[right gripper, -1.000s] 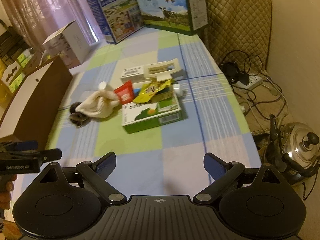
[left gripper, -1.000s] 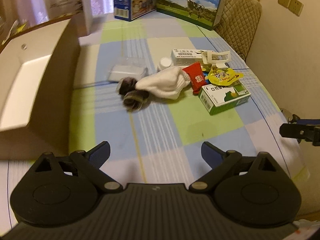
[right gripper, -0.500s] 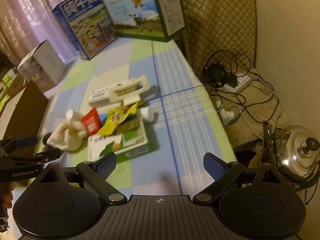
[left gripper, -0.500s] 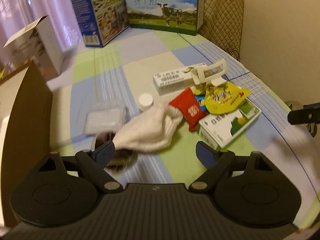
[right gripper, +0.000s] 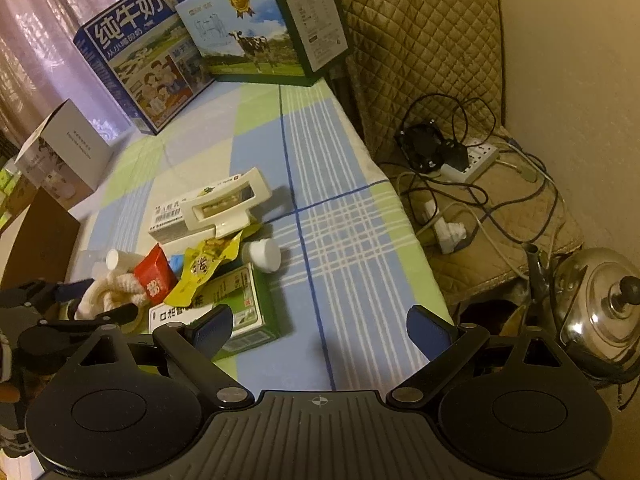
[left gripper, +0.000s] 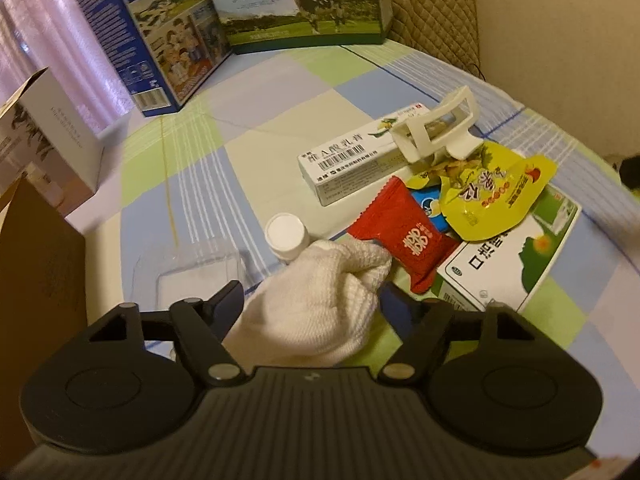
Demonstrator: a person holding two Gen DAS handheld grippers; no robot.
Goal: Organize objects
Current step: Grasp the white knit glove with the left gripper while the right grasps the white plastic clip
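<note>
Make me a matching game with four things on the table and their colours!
Things:
1. sock
2. candy wrapper
3. snack pouch
4. clip

Colours and places:
A. yellow, lying on top of the green and white box
B. cream plastic, resting on the long white box
C. white knit, between the fingers of the left gripper
D. red, beside the sock's opening

Pairs: 1-C, 2-D, 3-A, 4-B
</note>
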